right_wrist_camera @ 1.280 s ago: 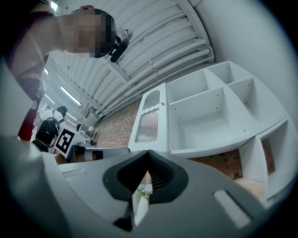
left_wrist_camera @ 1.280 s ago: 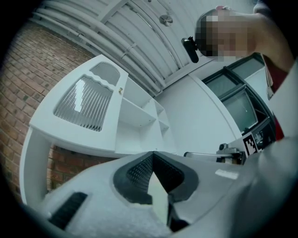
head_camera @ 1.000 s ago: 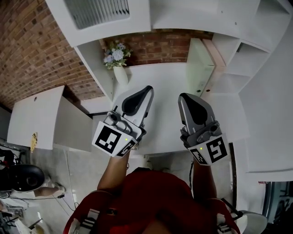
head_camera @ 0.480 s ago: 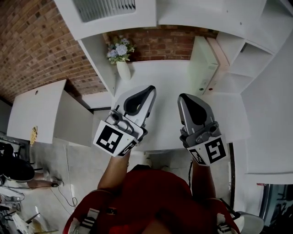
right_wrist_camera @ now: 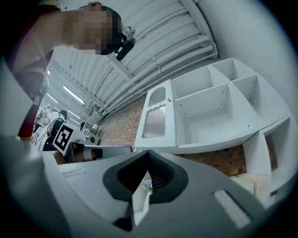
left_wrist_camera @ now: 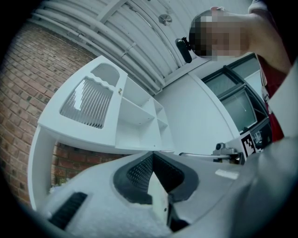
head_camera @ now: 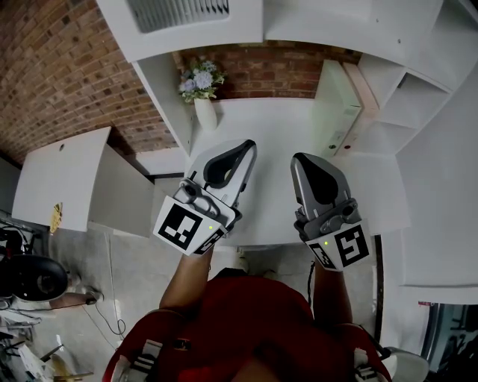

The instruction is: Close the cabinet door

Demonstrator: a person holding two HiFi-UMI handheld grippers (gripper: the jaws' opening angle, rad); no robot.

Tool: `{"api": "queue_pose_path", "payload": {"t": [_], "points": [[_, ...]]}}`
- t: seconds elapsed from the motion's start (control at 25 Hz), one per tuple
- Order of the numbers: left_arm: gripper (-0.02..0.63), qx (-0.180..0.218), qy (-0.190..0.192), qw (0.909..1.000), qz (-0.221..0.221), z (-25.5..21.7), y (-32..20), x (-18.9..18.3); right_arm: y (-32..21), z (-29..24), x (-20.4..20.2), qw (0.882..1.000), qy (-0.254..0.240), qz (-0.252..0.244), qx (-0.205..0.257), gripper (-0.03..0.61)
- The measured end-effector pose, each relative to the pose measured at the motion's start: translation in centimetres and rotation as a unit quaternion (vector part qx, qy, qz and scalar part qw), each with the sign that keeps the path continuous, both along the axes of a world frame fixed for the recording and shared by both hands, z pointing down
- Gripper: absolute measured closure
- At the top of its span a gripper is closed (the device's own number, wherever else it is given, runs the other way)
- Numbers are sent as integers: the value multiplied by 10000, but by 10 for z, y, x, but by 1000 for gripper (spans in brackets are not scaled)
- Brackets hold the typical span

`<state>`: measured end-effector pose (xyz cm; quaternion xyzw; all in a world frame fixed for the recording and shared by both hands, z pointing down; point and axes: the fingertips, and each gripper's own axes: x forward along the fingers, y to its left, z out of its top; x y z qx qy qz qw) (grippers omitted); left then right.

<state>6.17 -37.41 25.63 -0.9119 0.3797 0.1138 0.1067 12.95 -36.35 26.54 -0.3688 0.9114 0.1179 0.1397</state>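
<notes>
With left gripper [head_camera: 240, 149] and right gripper [head_camera: 300, 160] pinched shut on nothing over the table's [head_camera: 261, 123] near edge, I'd push the door [head_camera: 179, 15], open above the far-left corner, slowly by its free edge.

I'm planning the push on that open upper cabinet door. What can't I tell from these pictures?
- Head view: the cabinet door is cut off by the top edge, and no knob shows.
- Left gripper view: the left gripper fills the lower frame, hiding what lies beyond.
- Right gripper view: the flowers are only a tiny glimpse past the right gripper.
</notes>
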Motion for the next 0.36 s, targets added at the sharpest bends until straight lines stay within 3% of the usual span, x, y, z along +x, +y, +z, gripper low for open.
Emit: {"api": "queue_pose_path", "payload": {"t": [0.36], "points": [[614,28,-9,10000,28,-2,0,-7,-2,-1,-7,10000,-11,-34,-49,565]]}}
